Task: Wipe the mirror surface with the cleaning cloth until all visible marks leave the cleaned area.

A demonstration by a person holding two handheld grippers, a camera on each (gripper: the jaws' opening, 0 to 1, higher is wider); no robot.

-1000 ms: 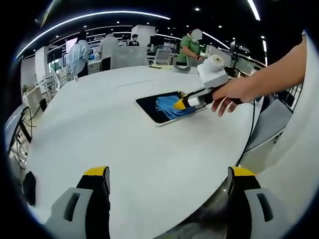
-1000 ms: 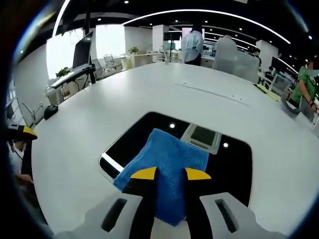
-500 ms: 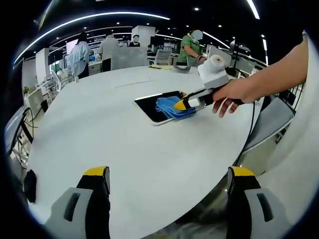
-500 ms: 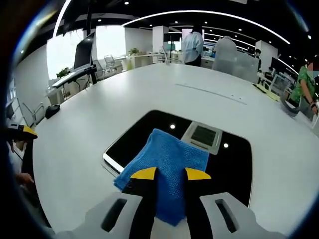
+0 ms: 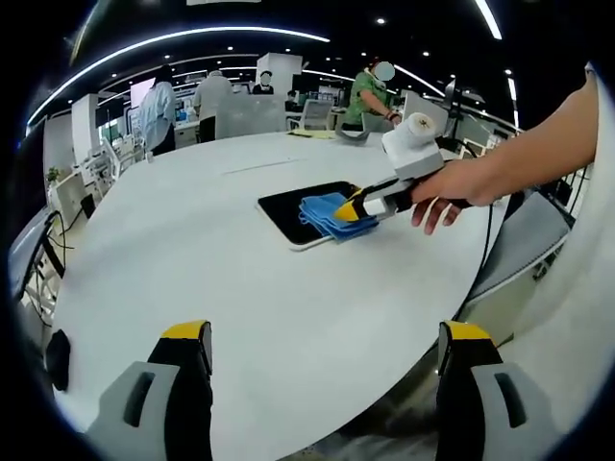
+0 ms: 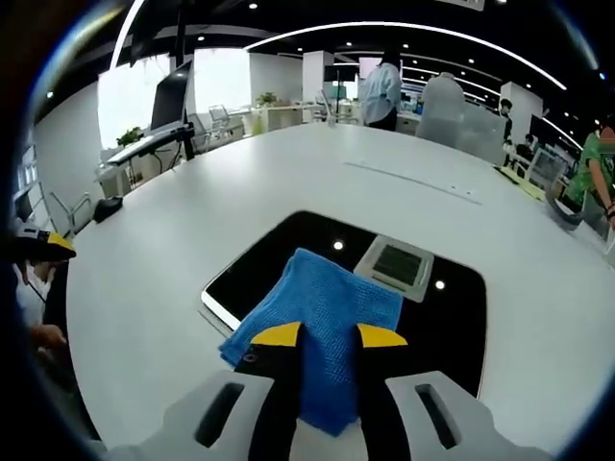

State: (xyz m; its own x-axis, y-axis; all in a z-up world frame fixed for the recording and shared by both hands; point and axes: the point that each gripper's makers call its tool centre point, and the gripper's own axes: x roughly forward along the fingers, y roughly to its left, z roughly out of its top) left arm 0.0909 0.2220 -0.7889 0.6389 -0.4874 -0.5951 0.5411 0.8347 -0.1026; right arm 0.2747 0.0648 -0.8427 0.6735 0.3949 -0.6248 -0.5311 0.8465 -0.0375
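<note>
A dark rectangular mirror [image 6: 288,252] lies flat on the white round table [image 6: 192,192] and reflects ceiling lights. A folded blue cleaning cloth [image 6: 322,312] rests on its near part. My right gripper [image 6: 322,336] is shut on the cloth's near edge, pressing it onto the glass. In the left gripper view the mirror [image 5: 288,206] and cloth [image 5: 322,213] sit mid-table, with the right gripper [image 5: 348,209] held by a hand [image 5: 447,187] coming from the right. My left gripper [image 5: 322,336] hovers open over the table's near edge, far from the mirror.
The table edge [image 5: 423,317] curves close on the right in the left gripper view. A grey chair [image 5: 524,235] stands beyond it. Several people [image 5: 370,91] and desks stand behind the far side of the table. A dark cable and floor items lie at left [image 5: 43,250].
The right gripper has drawn the cloth slightly toward the mirror's near edge. Both views shifted a little. The left gripper stays open and still.
</note>
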